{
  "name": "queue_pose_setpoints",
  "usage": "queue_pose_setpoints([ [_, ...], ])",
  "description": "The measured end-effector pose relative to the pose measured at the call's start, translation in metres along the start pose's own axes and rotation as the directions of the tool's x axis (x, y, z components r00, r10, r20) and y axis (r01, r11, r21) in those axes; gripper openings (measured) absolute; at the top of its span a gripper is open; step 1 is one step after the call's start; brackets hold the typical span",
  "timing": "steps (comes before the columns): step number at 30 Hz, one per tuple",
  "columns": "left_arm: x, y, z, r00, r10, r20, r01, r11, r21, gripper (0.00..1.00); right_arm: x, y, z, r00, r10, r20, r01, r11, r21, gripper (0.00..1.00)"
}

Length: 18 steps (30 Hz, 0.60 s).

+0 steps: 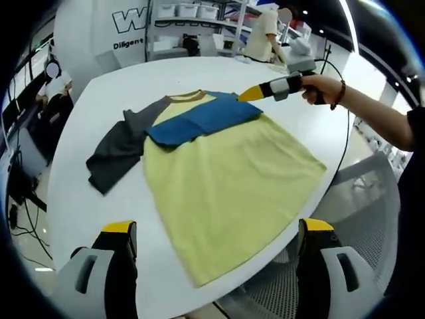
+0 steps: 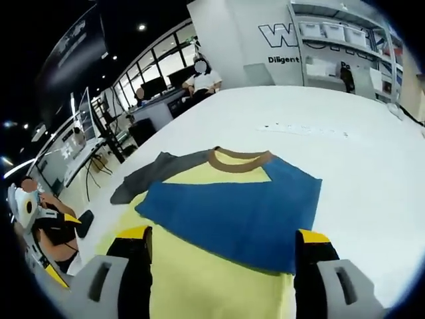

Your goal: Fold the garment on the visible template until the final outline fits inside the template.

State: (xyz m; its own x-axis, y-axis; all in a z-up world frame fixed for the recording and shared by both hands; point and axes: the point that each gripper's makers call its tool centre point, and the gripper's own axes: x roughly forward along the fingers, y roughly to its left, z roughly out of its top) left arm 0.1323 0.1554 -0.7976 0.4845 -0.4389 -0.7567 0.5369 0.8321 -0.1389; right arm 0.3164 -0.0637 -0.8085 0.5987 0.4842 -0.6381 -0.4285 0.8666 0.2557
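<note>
White round table [image 1: 80,199] in big open workshop, shelves [image 1: 186,13] and people at desks [image 2: 199,76] in back. Yellow shirt [image 1: 226,193] lies flat on table, brown collar [image 1: 189,97] at far end, hem hanging near table edge. Blue sleeve [image 1: 202,119] folded across chest, grey sleeve [image 1: 116,149] spread out sideways on table. Left gripper [image 1: 216,249] hovers above near hem, jaws wide apart, nothing held. Right gripper [image 2: 219,256], over blue sleeve, jaws also spread, released. From left gripper view its yellow tip [image 1: 252,93] sits just beside blue sleeve's far corner, hand [image 1: 322,86] holding it.

blue sleeve [image 1: 202,121] covering shirt [image 1: 226,193] chest, template unseen
</note>
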Motion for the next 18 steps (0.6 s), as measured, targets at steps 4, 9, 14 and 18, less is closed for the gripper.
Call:
queue_pose_setpoints([
  [4, 0.0, -0.002, 0.0, 1.0, -0.005, -0.004, 0.005, 1.0, 0.007, 0.99, -0.002, -0.014, -0.01, 1.0, -0.023, -0.012, 0.023, 1.0, 0.016, 0.85],
  [9, 0.0, -0.002, -0.002, 1.0, -0.007, -0.007, 0.007, 1.0, 0.011, 0.99, -0.001, -0.028, -0.022, 0.998, -0.052, -0.026, 0.053, 0.998, 0.037, 0.81],
  [14, -0.001, -0.002, -0.002, 1.0, -0.004, -0.008, 0.004, 1.0, 0.008, 0.99, 0.001, -0.039, -0.032, 0.996, -0.083, -0.04, 0.085, 0.995, 0.049, 0.7],
  [18, -0.001, -0.001, -0.003, 1.0, -0.001, -0.009, 0.001, 1.0, 0.004, 0.99, 0.001, -0.048, -0.043, 0.991, -0.117, -0.069, 0.122, 0.991, 0.064, 0.59],
])
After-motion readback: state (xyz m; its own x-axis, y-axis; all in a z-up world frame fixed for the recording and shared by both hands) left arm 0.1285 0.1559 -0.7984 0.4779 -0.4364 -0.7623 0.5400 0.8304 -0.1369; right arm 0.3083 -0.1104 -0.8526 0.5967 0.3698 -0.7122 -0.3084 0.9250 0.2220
